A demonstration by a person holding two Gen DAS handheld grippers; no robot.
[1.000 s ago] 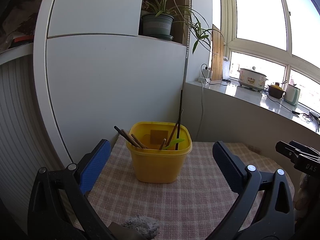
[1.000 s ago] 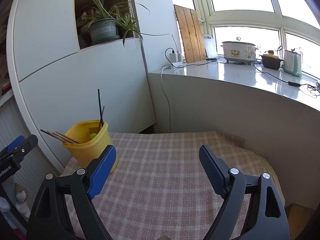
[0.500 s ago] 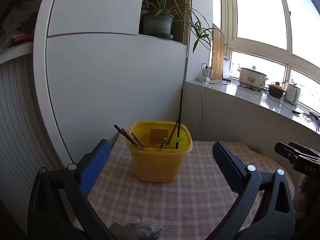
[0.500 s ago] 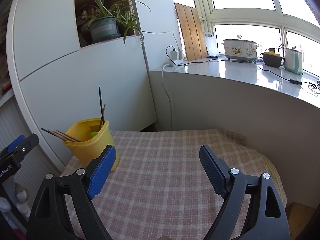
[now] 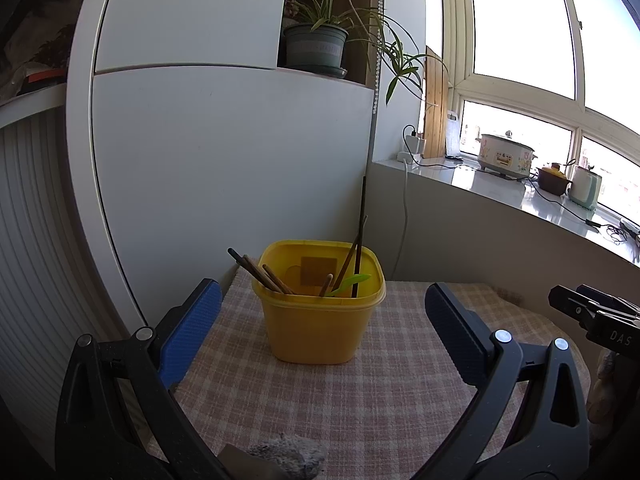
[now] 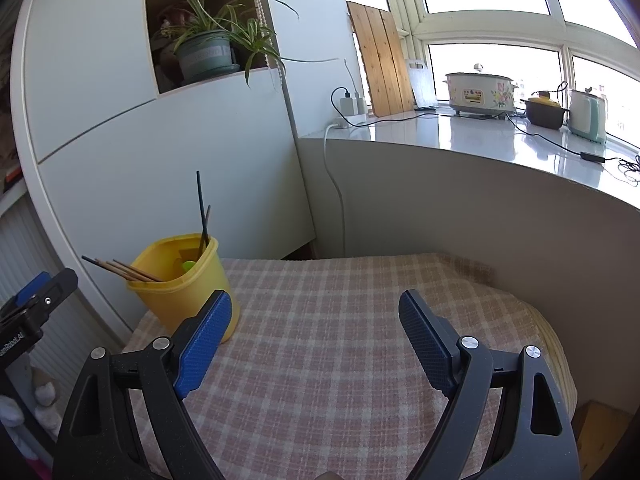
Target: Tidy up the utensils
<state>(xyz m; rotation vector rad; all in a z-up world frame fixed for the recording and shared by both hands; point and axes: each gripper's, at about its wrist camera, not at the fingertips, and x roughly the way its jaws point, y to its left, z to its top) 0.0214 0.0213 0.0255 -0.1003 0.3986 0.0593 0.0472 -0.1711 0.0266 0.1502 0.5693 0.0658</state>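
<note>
Holding both grippers wide apart over the bench (image 6: 352, 360), I grip nothing. My left gripper (image 5: 322, 322) has its fingers (image 5: 191, 334) spread either side of the yellow tub (image 5: 318, 328), not touching it. The tub sits at the bench's back left corner near the white cabinet (image 5: 224, 148). Brown chopsticks (image 5: 262, 274) lean left over its rim, a long black stick (image 5: 360, 236) stands at right, a green utensil (image 5: 350, 282) lies inside. My right gripper (image 6: 316, 328) hangs empty over the checked cloth right of the tub
</note>
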